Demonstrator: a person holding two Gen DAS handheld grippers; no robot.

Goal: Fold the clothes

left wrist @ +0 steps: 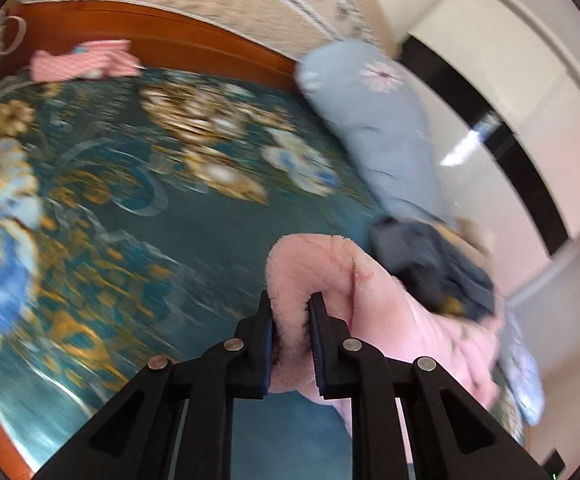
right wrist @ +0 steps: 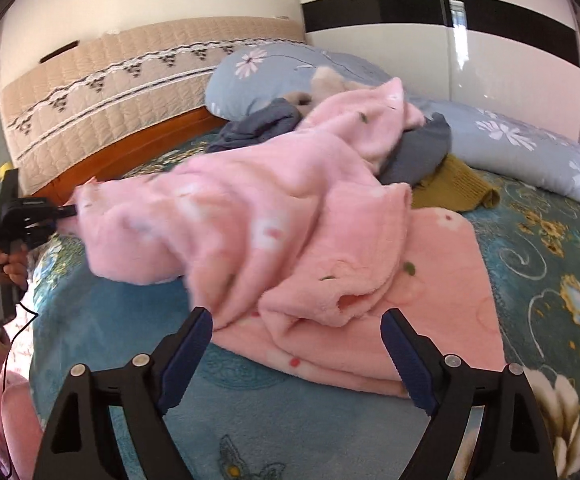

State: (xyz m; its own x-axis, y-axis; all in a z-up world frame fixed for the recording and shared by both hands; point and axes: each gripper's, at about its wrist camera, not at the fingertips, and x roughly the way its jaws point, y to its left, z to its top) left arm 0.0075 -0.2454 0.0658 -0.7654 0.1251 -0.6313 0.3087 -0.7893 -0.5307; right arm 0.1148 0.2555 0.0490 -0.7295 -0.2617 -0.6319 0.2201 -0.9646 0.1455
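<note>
A fluffy pink garment (right wrist: 249, 216) with small flower prints lies spread over the bed, partly lifted at its left end. My left gripper (left wrist: 290, 312) is shut on a fold of the pink garment (left wrist: 322, 272); in the right wrist view the left gripper (right wrist: 69, 211) pinches the garment's left edge and pulls it taut. A flatter pink piece (right wrist: 442, 304) lies underneath. My right gripper (right wrist: 296, 322) is open and empty, just in front of the near edge of the pink garment.
The bed has a teal floral cover (left wrist: 149, 200). A grey-blue garment (right wrist: 418, 152) and a mustard knit (right wrist: 458, 188) lie behind the pink one. Blue flowered pillows (right wrist: 510, 136) line the far side. A pink checked cloth (left wrist: 85, 60) lies by the wooden headboard (right wrist: 129, 152).
</note>
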